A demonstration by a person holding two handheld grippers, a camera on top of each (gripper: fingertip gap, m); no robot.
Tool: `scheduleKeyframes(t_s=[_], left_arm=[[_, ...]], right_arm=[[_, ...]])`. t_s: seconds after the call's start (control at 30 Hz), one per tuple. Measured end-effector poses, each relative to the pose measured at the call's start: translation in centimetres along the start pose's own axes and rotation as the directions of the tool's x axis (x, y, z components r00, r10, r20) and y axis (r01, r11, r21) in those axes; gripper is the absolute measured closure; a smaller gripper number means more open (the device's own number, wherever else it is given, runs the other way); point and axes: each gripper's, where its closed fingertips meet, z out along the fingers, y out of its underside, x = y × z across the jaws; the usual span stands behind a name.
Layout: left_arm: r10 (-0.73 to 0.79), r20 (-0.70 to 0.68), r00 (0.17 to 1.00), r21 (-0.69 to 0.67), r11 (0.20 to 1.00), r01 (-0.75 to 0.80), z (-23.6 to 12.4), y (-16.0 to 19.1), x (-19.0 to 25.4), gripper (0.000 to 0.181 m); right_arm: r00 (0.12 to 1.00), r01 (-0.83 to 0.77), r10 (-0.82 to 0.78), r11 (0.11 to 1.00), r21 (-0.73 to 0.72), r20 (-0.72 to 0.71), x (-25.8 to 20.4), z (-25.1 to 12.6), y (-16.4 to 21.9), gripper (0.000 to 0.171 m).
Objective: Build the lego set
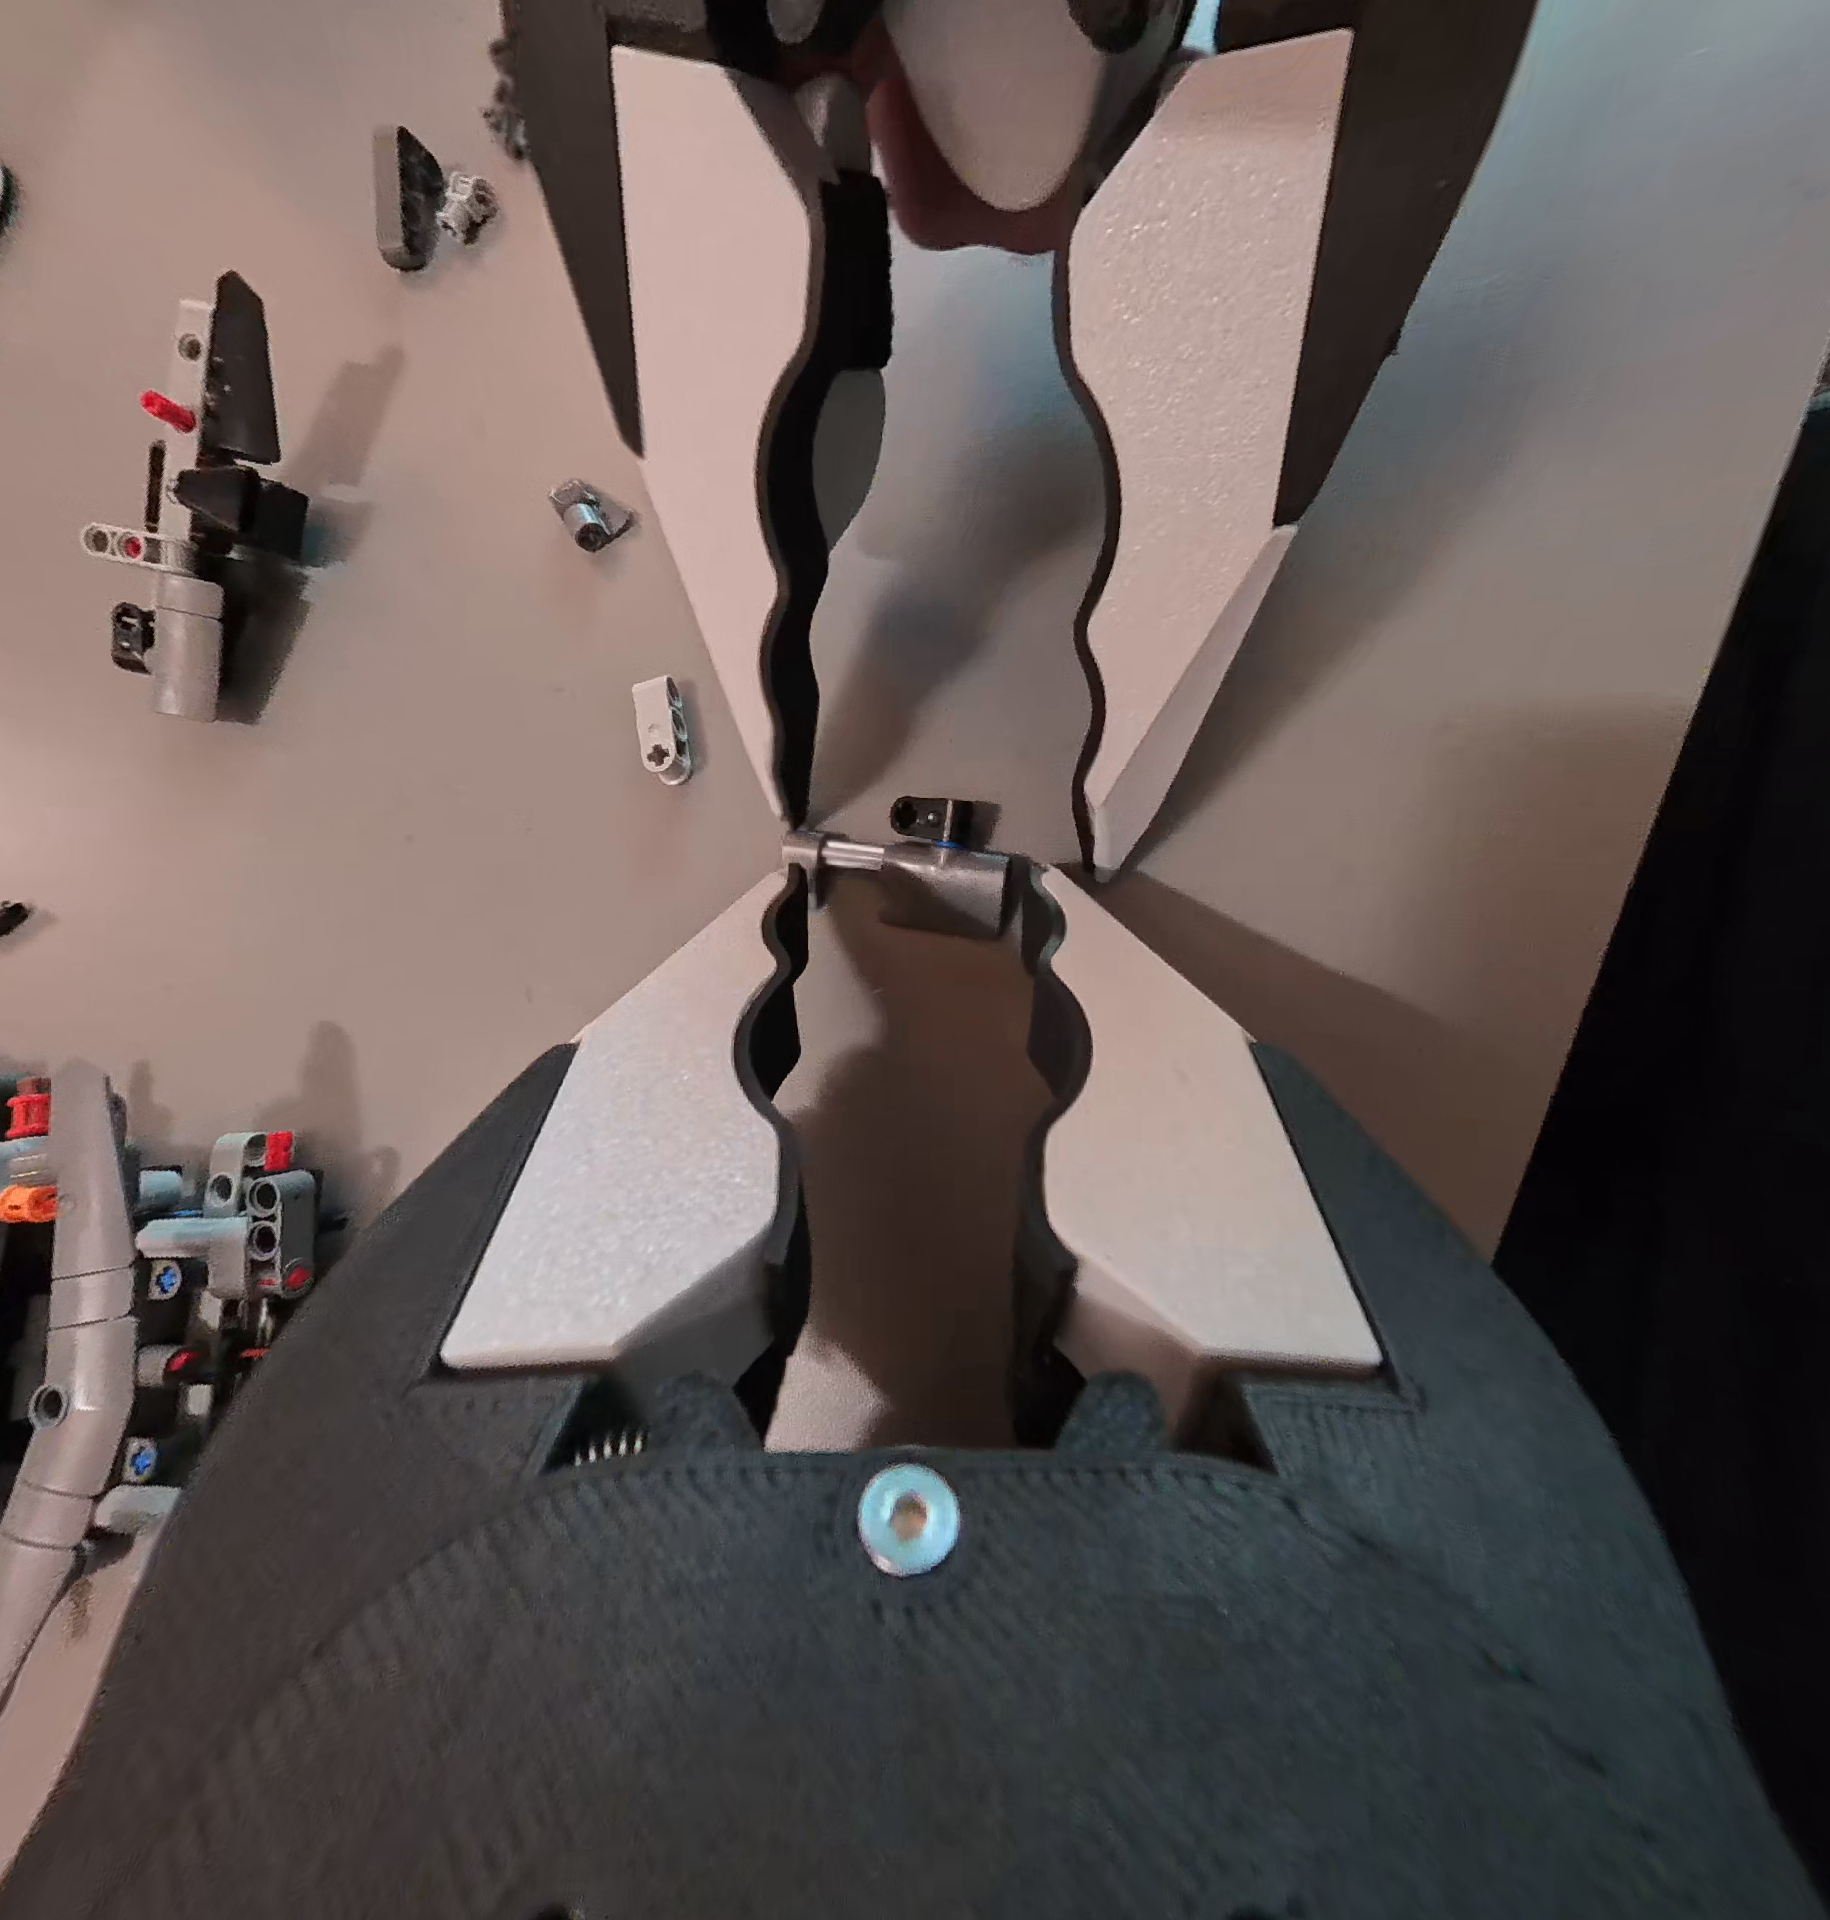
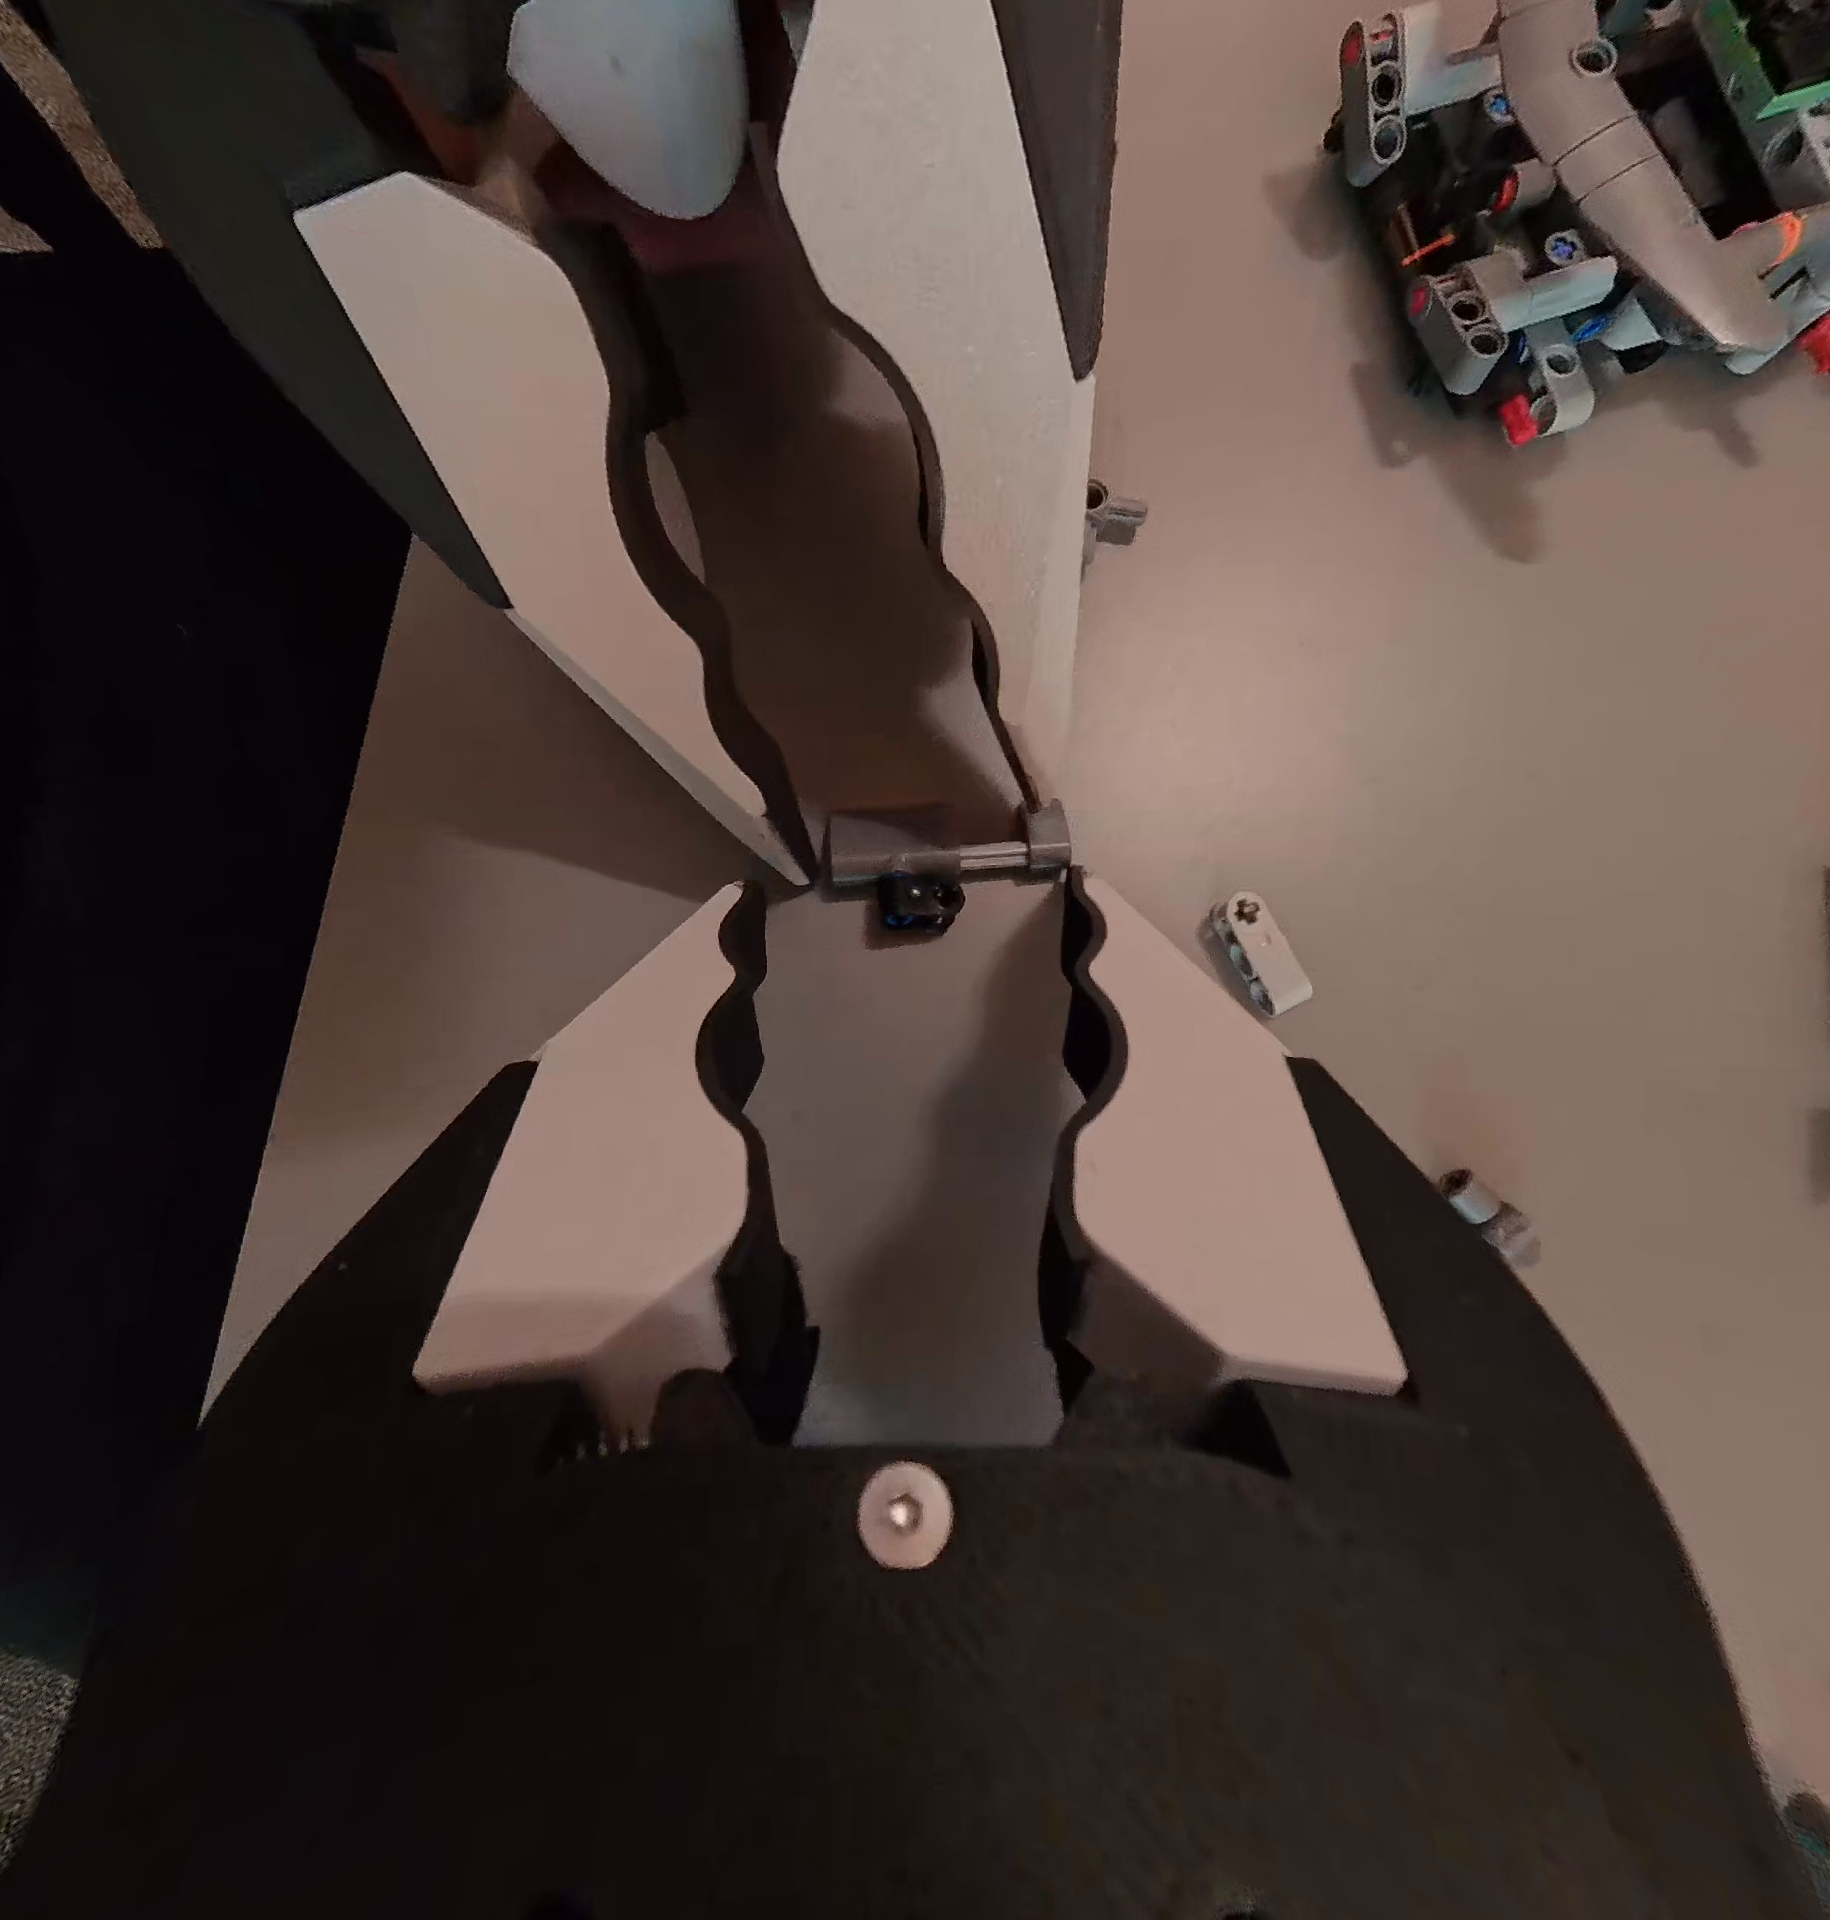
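A small grey lego connector with a grey axle (image 1: pixel 895 864) and a black piece (image 1: pixel 932 816) on it hangs between the two grippers above the table. My left gripper (image 1: pixel 913 894) is shut on it, fingertips at its two ends. My right gripper (image 1: pixel 942 847) faces it from the far side. In the right wrist view the right gripper (image 2: pixel 911 888) stands around the same grey connector (image 2: pixel 932 862). Its right fingertip (image 2: pixel 1075 904) is at the axle end. A gap shows between its left fingertip and the piece. The left gripper (image 2: pixel 921 836) reaches in from above.
A partly built grey model (image 1: pixel 90 1299) lies at the lower left; it also shows in the right wrist view (image 2: pixel 1617 208). A black and grey sub-assembly (image 1: pixel 204 499), a light grey connector (image 1: pixel 665 730), a small grey piece (image 1: pixel 589 514) and a black wedge (image 1: pixel 407 197) lie loose. The table edge (image 1: pixel 1721 727) runs at the right. Only a small space, under 4 cm, lies between the two pairs of fingers. The small grey piece (image 1: pixel 589 514) is about 9 cm from my right fingertips.
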Motion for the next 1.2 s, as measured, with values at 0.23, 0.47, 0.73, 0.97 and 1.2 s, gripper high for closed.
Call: scheduleKeyframes(t_s=[0.23, 0.47, 0.73, 0.97, 1.2], left_arm=[[-0.038, -0.049, 0.998, -0.014, 0.999, 0.037, -0.4, 0.18, -0.68, 0.128], [-0.016, -0.049, 0.999, -0.014, 1.0, 0.015, 0.19, 0.08, -0.59, 0.132], [0.014, -0.032, 0.999, -0.006, 1.0, -0.015, 0.17, -0.02, -0.52, 0.138], [-0.002, -0.047, 0.999, -0.026, 1.0, 0.001, 0.14, 0.15, -0.63, 0.133], [-0.013, -0.1, 0.995, -0.076, 0.997, 0.006, 0.32, 0.15, -0.37, 0.134]], right_arm=[[1.0, 0.001, -0.001, 1.0, -0.008, 0.012, 0.34, 0.05, 0.04, 0.111], [0.999, 0.014, -0.014, 1.0, 0.005, 0.038, 0.32, 0.29, -0.25, 0.116], [0.999, 0.018, -0.018, 1.0, 0.012, 0.035, 0.41, 0.29, -0.31, 0.12], [0.999, 0.019, -0.019, 1.0, 0.015, 0.034, 0.38, 0.25, -0.27, 0.122], [0.999, 0.019, -0.019, 1.0, 0.01, 0.033, 0.31, 0.18, -0.2, 0.122]])
